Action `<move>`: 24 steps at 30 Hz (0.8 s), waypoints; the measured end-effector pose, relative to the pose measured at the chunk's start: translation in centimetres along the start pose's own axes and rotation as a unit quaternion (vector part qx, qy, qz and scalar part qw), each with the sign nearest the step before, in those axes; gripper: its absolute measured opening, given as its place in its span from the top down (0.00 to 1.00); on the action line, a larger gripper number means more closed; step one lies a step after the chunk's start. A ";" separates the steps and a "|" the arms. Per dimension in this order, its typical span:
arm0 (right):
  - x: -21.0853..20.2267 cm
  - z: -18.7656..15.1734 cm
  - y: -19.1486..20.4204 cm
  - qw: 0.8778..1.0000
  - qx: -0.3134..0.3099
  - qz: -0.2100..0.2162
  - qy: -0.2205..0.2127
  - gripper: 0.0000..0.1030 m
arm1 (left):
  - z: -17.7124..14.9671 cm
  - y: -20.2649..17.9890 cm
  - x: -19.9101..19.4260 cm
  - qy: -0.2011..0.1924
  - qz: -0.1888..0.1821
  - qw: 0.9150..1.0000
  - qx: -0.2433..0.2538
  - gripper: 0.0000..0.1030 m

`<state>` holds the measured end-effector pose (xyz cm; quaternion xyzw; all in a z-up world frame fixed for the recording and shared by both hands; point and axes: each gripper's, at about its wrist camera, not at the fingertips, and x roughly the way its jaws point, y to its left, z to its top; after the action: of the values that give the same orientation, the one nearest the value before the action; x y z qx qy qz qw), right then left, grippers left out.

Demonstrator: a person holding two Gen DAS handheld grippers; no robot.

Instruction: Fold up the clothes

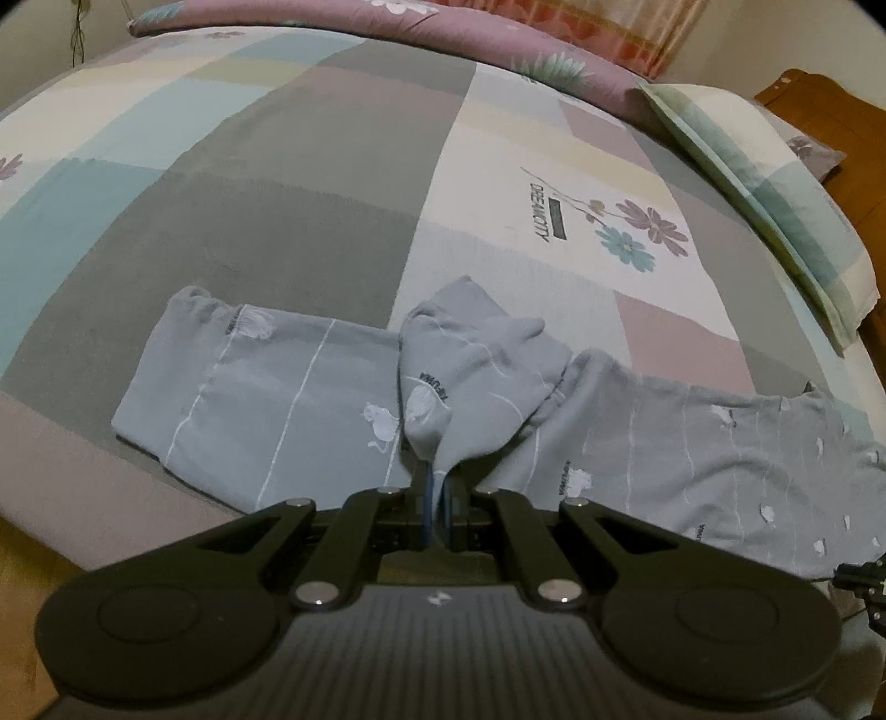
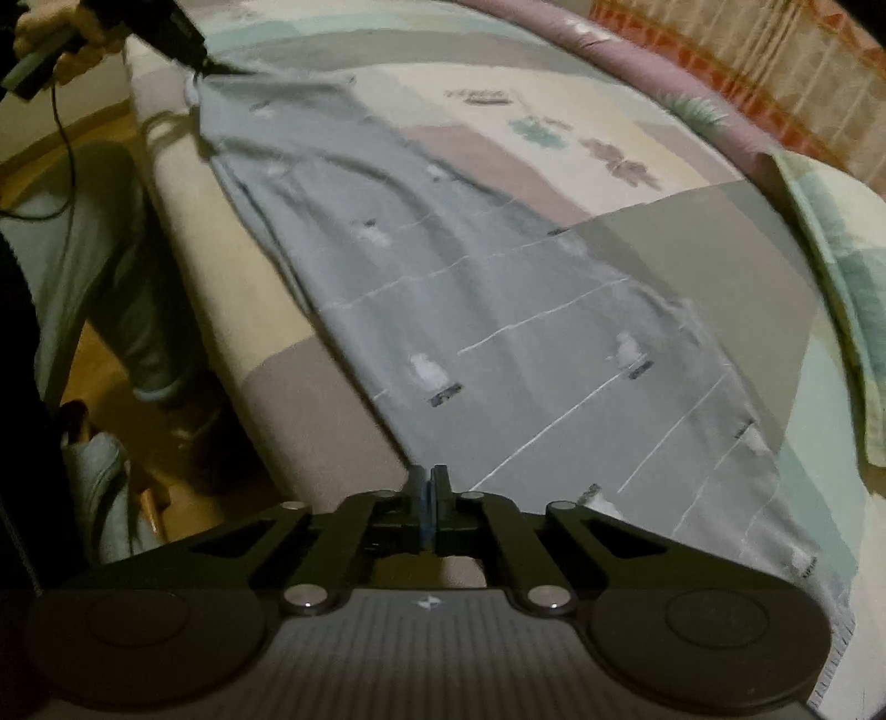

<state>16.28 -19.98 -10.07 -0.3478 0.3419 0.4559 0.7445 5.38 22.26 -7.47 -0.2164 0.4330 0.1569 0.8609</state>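
Grey-blue pajama pants (image 1: 266,387) with white lines and small white prints lie across the near side of the bed. My left gripper (image 1: 437,476) is shut on a bunched fold of them (image 1: 465,365), which stands up above the flat cloth. In the right wrist view the same pants (image 2: 498,310) stretch from the left gripper (image 2: 216,66) at the top left down to my right gripper (image 2: 429,479). The right jaws stand almost together on the pants' near edge, which runs taut into the fingertips. The right gripper (image 1: 864,581) also shows at the pants' far right end.
The bed (image 1: 310,183) has a patchwork cover in grey, teal, cream and pink. A pillow (image 1: 775,221) and a pink floral quilt (image 1: 498,33) lie at the far side. A person's hand (image 2: 61,39) and trouser leg (image 2: 99,249) stand beside the bed edge, with a cable hanging there.
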 end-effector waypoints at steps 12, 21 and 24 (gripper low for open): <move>0.3 1.0 1.5 0.996 -0.092 -0.011 0.000 0.99 | 0.5 -0.7 -1.4 -0.018 0.001 1.000 0.006 0.98; 0.3 0.6 0.7 0.997 -0.069 -0.013 0.018 0.91 | -0.3 0.2 -0.3 0.005 0.008 1.000 -0.002 0.96; 0.2 0.5 1.4 0.997 -0.074 -0.002 0.022 0.86 | -0.2 0.6 0.5 0.014 0.017 1.000 -0.001 0.94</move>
<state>15.20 -19.01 -10.27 -0.4128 0.3229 0.4703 0.7100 5.21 22.67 -8.11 -0.2118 0.4485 0.1690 0.8517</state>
